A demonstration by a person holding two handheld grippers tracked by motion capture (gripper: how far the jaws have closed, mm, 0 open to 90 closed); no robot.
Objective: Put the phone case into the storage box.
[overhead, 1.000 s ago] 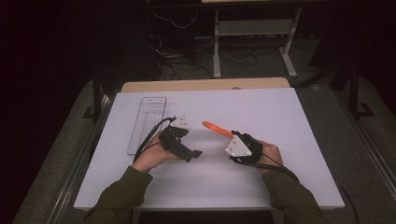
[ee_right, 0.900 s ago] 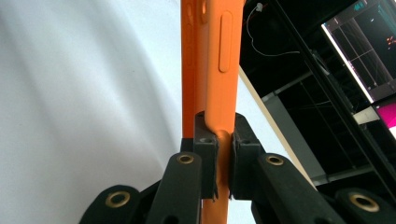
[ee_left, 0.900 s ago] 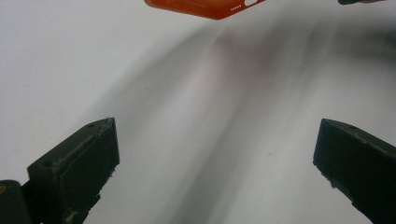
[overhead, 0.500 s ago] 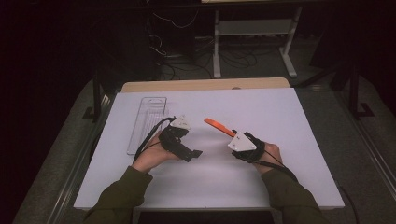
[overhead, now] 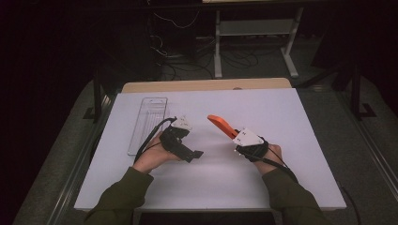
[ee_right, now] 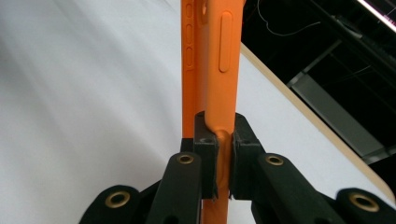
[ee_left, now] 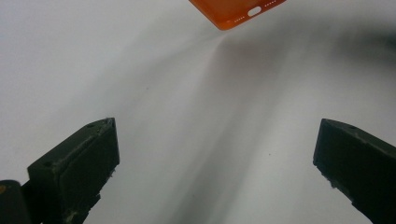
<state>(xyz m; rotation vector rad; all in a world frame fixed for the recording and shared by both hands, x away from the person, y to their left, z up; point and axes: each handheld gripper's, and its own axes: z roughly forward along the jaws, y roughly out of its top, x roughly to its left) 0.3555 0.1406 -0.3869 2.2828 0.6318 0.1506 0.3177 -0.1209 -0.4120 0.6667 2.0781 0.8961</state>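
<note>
Orange phone case (overhead: 220, 124) is clamped by one edge in your right claw (overhead: 236, 136), held above the counter (overhead: 291, 122), w/ left claw (overhead: 196, 153) wide open nearby, so next bring it across for a handover.

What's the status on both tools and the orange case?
Right tool shut on orange phone case, held above the table. Left tool open, empty, facing the case end. Clear tray off left, nothing in between.
</note>
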